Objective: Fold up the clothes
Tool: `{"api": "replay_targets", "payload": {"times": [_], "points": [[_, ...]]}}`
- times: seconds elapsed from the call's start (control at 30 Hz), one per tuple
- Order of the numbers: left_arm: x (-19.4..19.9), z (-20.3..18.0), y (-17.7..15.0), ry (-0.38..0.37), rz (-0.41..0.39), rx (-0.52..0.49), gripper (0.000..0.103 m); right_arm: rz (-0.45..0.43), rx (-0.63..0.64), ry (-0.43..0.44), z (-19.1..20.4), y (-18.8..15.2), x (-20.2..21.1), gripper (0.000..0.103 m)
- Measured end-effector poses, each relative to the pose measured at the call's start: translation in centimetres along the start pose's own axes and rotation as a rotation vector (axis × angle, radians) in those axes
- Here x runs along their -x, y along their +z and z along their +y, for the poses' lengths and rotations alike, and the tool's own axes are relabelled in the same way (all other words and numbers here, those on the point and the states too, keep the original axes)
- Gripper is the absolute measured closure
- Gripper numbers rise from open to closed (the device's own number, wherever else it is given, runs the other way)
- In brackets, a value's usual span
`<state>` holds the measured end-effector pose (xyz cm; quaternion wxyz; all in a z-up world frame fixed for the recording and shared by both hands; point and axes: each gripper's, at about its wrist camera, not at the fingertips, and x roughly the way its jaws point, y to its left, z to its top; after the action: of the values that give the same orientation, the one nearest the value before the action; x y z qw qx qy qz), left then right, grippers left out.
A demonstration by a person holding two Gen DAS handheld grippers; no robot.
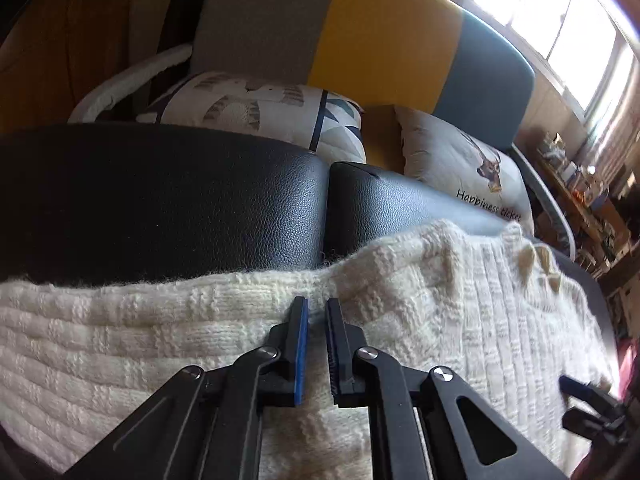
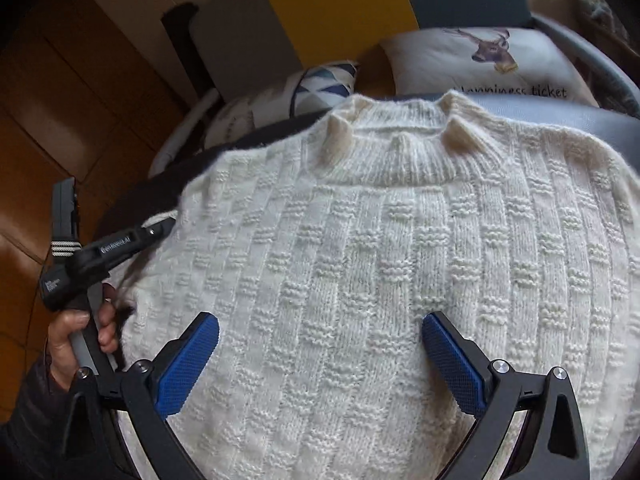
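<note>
A cream knitted sweater [image 2: 380, 248] lies spread flat on a black leather seat [image 1: 168, 196], collar [image 2: 404, 144] toward the cushions. My right gripper [image 2: 320, 336] is wide open and hovers over the sweater's middle, below the collar. My left gripper [image 1: 317, 320] has its jaws nearly closed with a narrow gap, and sits on the sweater [image 1: 200, 320] near its left edge; I cannot tell whether fabric is pinched. The left gripper also shows in the right wrist view [image 2: 160, 226] at the sweater's left edge. The right gripper's tips show in the left wrist view [image 1: 580, 400].
Behind the seat lie a patterned cushion [image 1: 260, 108] and a deer cushion [image 1: 472, 164] reading "Happiness ticket". A grey, yellow and blue backrest [image 1: 380, 40] stands behind them. A cluttered shelf [image 1: 580, 188] and bright window [image 1: 560, 12] are at the right. Wooden floor [image 2: 60, 120] lies left.
</note>
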<state>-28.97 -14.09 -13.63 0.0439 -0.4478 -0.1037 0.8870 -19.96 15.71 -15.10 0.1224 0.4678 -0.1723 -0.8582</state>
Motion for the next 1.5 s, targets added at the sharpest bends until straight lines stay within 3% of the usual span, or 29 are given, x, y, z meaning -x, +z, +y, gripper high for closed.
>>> {"api": "replay_targets", "payload": {"times": [0.2,0.3,0.5,0.63,0.9,1.0,1.17,1.4,1.5], "points": [[3.8,1.6,-0.3,0.032,-0.064,0.045,0.086,-0.007,0.045,-0.004,0.1,-0.2,-0.2,0.0],[6.1,5.8,-0.6,0.121,-0.087,0.094,0.085,-0.014,0.053,-0.014,0.2,-0.3,-0.2,0.0],[9.3,17.4,-2.6,0.299,-0.095,0.323,0.088,-0.018,0.048,-0.029,0.3,-0.3,-0.4,0.0],[9.9,23.3,-5.4,0.351,-0.063,0.482,0.09,-0.015,0.046,-0.031,0.2,-0.3,-0.4,0.0],[11.1,22.6,-6.1,0.38,-0.062,0.513,0.089,-0.006,0.053,-0.057,0.4,0.0,-0.5,0.0],[12.6,20.7,-5.7,0.333,-0.088,0.505,0.087,-0.017,-0.035,-0.062,-0.6,0.3,1.3,0.0],[14.6,12.8,-5.8,0.179,-0.106,0.359,0.085,-0.205,-0.231,-0.062,-5.4,-2.0,10.5,0.0],[14.0,-4.4,-6.4,-0.113,-0.037,0.081,0.082,-0.492,-0.632,-0.104,-19.0,-13.3,27.6,0.002],[12.5,-13.0,-7.3,-0.185,0.015,-0.048,0.082,-0.61,-0.829,-0.159,-24.8,-18.9,33.2,0.004]]}}
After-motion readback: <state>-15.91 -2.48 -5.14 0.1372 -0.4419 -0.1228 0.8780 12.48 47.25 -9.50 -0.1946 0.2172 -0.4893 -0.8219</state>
